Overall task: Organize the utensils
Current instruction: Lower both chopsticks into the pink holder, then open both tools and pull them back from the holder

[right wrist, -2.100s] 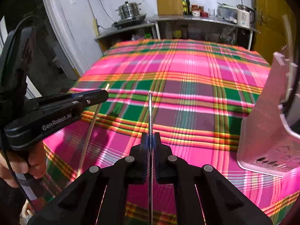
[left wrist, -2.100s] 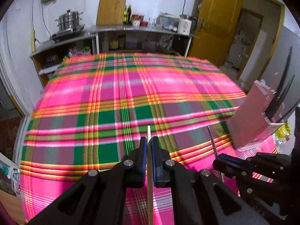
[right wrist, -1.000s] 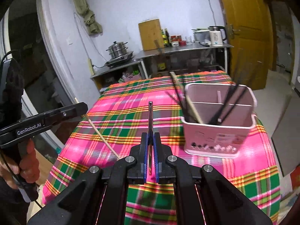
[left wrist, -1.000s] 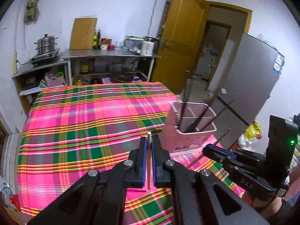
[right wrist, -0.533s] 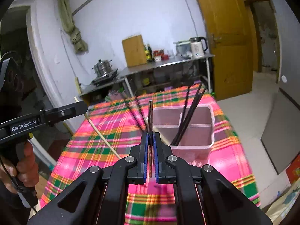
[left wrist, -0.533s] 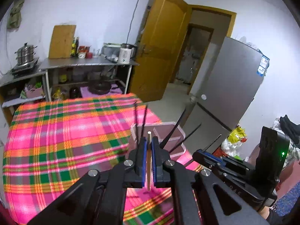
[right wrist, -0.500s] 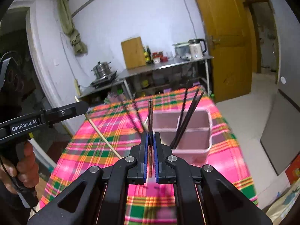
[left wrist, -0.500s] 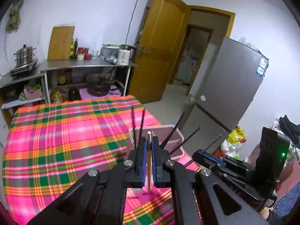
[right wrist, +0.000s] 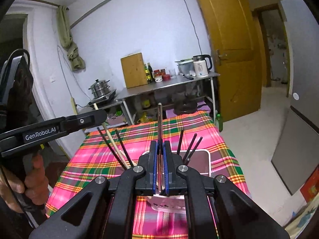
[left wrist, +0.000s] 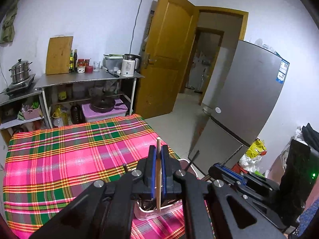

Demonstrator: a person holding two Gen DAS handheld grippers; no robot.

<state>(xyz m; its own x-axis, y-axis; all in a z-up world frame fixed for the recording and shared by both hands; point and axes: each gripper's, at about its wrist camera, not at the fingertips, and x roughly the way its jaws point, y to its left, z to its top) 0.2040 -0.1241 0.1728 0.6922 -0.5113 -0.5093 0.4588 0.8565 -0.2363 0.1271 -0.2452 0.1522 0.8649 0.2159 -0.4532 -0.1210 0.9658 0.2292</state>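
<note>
My left gripper [left wrist: 157, 171] has its jaws clenched on a wooden chopstick [left wrist: 158, 177], a pale round stick with a blunt tip standing out at 12 o'clock; its lower end reaches down into the utensil holder [left wrist: 147, 212] just below the jaws; my right gripper [right wrist: 160, 169] has its jaws clenched on a metal chopstick [right wrist: 159, 123], thin, grey and glossy, pointing straight up at 12 o'clock, with the same holder [right wrist: 205, 160] directly beneath and behind it.

I judge that I am at the drop-in step: both sticks are poised over or into the holder and not yet let go; the next move, as I see it, calls for lowering each stick into a compartment and then easing the jaws apart, keeping the two grippers from fouling each other since they sit close; which compartment each stick is over I cannot tell.

The holder is a pale pink plastic box with rounded corners and small drain holes low on its wall; several slim black chopsticks [right wrist: 191, 145] lean in it, fanning toward 1 o'clock and 11 o'clock; it stands on a worktop covered by a plaid cloth [left wrist: 59, 159] in pink, green and yellow, soft and slightly creased.
</note>
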